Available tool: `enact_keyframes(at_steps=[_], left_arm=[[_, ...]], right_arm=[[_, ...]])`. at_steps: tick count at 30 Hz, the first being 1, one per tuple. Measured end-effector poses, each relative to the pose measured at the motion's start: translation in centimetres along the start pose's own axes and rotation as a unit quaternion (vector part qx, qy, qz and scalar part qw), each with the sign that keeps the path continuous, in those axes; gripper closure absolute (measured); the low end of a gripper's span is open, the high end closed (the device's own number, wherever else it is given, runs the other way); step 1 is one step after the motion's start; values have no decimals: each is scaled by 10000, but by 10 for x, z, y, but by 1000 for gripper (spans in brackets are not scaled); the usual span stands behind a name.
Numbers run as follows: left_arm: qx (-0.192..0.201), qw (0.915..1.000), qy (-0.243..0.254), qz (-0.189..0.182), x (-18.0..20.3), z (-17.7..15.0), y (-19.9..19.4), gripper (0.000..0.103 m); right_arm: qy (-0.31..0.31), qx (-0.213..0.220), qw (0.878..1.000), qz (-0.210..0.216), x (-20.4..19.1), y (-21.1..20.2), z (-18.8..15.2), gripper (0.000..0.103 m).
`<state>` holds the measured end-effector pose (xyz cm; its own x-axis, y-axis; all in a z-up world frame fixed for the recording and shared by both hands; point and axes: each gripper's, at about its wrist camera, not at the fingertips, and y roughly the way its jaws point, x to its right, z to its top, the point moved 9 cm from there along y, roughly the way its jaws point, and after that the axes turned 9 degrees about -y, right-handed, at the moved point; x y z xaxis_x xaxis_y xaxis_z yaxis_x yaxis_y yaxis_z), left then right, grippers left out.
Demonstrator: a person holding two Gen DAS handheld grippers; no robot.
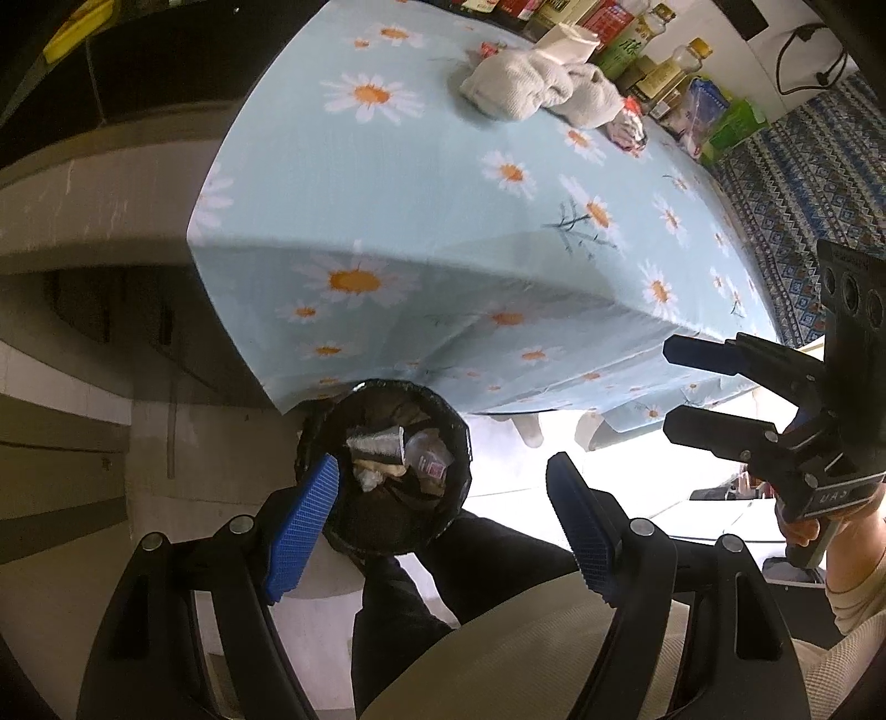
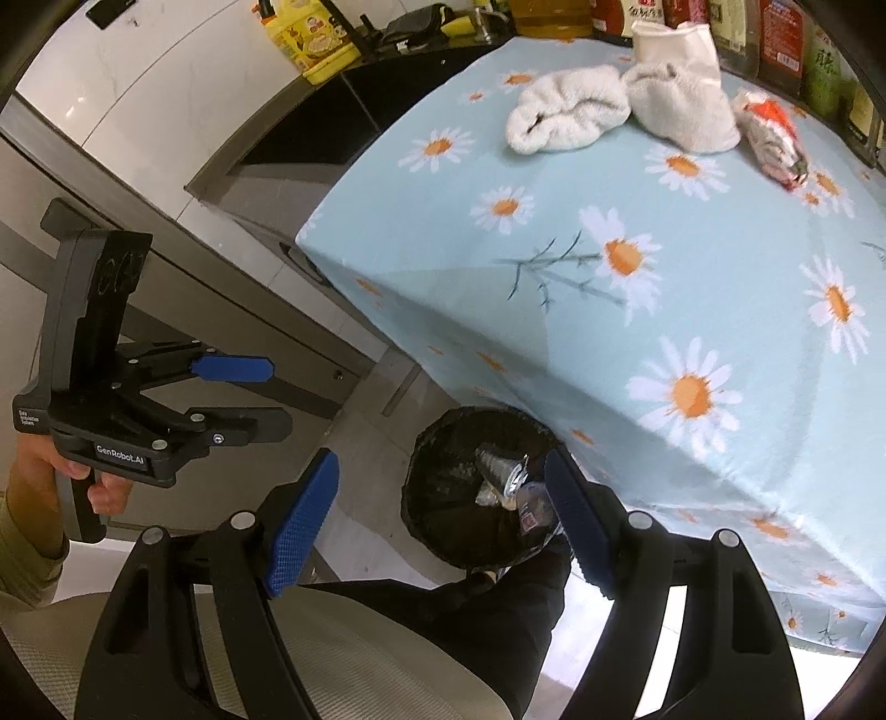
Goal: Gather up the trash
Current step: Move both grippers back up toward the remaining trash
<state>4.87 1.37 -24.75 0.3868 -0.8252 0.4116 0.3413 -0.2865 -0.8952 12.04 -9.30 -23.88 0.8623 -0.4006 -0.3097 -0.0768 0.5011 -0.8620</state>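
A black-lined trash bin (image 1: 410,387) (image 2: 476,412) stands on the floor by the table's corner and holds foil and plastic scraps (image 1: 382,443) (image 2: 501,471). My left gripper (image 1: 443,459) (image 2: 274,394) hovers above the bin, open with nothing between its blue pads. My right gripper (image 2: 443,457) (image 1: 673,387) is beside it, also open and holding nothing. On the daisy tablecloth (image 1: 443,183) (image 2: 720,232) a crumpled red-and-silver wrapper (image 1: 628,124) (image 2: 772,138) lies near the far edge, next to white towels (image 1: 531,88) (image 2: 570,108).
Bottles and packets (image 1: 659,61) (image 2: 775,33) line the table's far edge. A grey cabinet (image 2: 166,232) stands left of the table, and a patterned cloth (image 1: 803,183) lies to its right. The person's dark trouser legs (image 1: 421,581) are next to the bin.
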Motion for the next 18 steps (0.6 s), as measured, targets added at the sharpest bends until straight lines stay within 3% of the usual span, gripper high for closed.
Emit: enact_keyframes(at_steps=[18], left_arm=[[475, 9974, 536, 51, 64, 72, -18, 28]], right_arm=[[-68, 642, 9970, -426, 68, -62, 43, 27]])
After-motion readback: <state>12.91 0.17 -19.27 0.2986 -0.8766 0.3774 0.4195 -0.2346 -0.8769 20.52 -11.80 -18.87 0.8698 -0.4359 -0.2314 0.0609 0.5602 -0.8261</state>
